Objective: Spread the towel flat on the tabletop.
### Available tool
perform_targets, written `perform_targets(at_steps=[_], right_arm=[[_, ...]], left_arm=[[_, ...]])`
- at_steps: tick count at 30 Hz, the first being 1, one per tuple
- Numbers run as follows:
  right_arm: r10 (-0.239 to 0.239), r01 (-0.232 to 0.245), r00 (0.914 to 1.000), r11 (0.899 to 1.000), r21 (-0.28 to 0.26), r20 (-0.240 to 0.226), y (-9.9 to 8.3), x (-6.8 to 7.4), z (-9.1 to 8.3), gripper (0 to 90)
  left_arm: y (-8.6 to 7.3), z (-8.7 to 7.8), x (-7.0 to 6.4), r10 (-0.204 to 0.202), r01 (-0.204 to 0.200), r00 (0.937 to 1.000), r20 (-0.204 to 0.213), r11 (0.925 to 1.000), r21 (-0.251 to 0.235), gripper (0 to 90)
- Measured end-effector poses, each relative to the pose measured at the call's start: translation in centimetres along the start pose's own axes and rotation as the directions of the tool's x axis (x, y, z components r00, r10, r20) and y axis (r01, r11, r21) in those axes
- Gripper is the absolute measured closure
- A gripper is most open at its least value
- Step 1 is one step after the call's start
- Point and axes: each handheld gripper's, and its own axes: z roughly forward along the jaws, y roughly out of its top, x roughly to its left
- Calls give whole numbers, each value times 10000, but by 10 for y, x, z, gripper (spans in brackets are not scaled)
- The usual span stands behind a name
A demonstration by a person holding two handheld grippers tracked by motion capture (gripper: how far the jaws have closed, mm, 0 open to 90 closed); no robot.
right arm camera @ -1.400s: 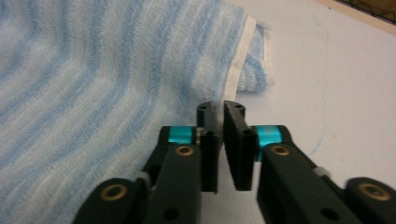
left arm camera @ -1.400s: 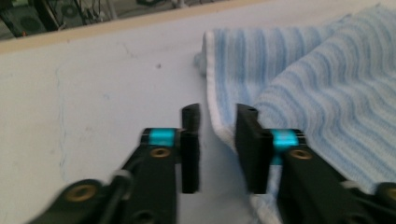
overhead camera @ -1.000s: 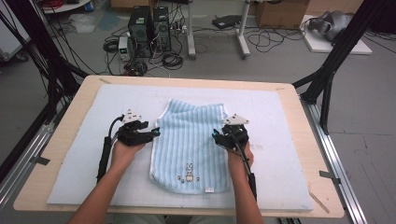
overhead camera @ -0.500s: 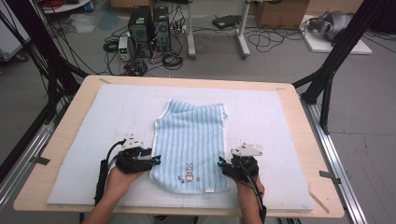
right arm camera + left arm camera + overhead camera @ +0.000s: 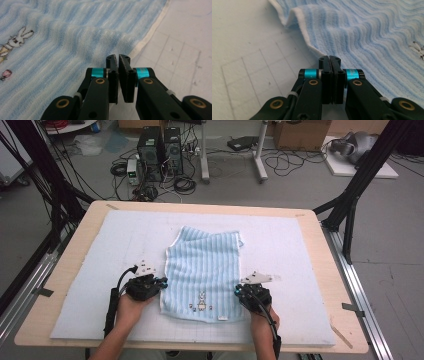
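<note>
Grey floor [image 5: 60, 227] around the table [image 5: 320, 227]; beyond it, computer towers [image 5: 160, 147], cables [image 5: 295, 162], cardboard boxes [image 5: 300, 132].

Left gripper [image 5: 329, 58] jaws pressed together, tips at white hem of blue striped cloth [image 5: 372, 37]. Cloth rippled, spreading right and far. Gridded white mat [image 5: 249, 55] left. Small dark stitching at right edge.
</note>
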Motion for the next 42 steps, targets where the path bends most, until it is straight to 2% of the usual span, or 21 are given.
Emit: perform_targets(at_steps=[2,5,8,9,10,11,13,15,16,17,19,23,28,33,35,36,38,39,40,42], right_arm=[[39,-35,9995,9999,-117,306,2,-1,4,863],[161,-144,9972,9996,-235,737,6,-1,11,863],[37,-7,9940,9996,-273,1095,9,3,16,858],[75,-43,9937,9996,-291,1120,9,3,17,841],[114,-79,9938,9995,-318,1102,9,3,16,798],[158,-115,9938,9991,-404,1100,8,3,15,751],[384,-329,9957,9973,-655,840,3,0,10,648],[466,-407,9965,9956,-848,691,-2,0,3,557],[526,-483,9977,9940,-985,416,-4,-1,0,538],[476,-448,9986,9932,-1079,230,-7,-1,-4,518],[276,-250,9994,9921,-1226,189,-10,0,-12,472],[168,-171,9999,9882,-1520,-30,-16,3,-30,440],[116,-115,9999,9888,-1491,-1,-21,3,-37,440],[-18,14,10000,9958,-917,-37,-24,7,-33,469],[-237,236,9997,9973,-702,-1,-25,11,-30,511],[-279,277,9996,9978,-602,-34,-26,12,-28,524],[-477,475,9988,9983,-342,-69,-28,15,-25,570],[-398,389,9990,9982,-461,-183,-29,16,-24,607],[-267,252,9992,9986,-470,-311,-30,15,-24,623],[70,-101,9977,9989,-458,-675,-31,14,-25,715]], left_arm=[[4,3,2,-115,112,9998,-170,9997,-222,881],[3,10,6,-275,270,9992,-305,9995,-142,880],[3,12,6,-172,162,9987,-476,9997,-208,868],[3,12,6,-335,326,9979,-555,9993,-176,784],[2,10,9,-675,669,9969,-406,9976,-165,631],[1,8,10,-886,879,9956,-317,9959,-227,563],[-2,2,11,-918,913,9955,-252,9956,-200,463],[-6,-6,11,-996,995,9950,-14,9944,-347,428],[-8,-10,10,-1023,1025,9947,58,9938,-428,412],[-10,-14,10,-983,990,9950,160,9939,-484,404],[-14,-22,7,-995,1012,9946,309,9931,-592,403],[-25,-34,2,-868,915,9942,628,9929,-766,409],[-32,-41,-6,-669,739,9912,1140,9955,-586,452],[-37,-38,-18,-71,80,9932,1163,9999,-73,498],[-40,-38,-22,124,-116,9950,987,9999,-82,537],[-41,-39,-24,271,-263,9955,913,9996,-98,574],[-42,-40,-27,612,-607,9946,838,9981,-83,752],[-42,-40,-28,764,-758,9923,970,9971,-92,845],[-42,-40,-29,907,-905,9916,922,9959,-68,874],[-43,-41,-29,837,-837,9914,1004,9965,-43,881]])
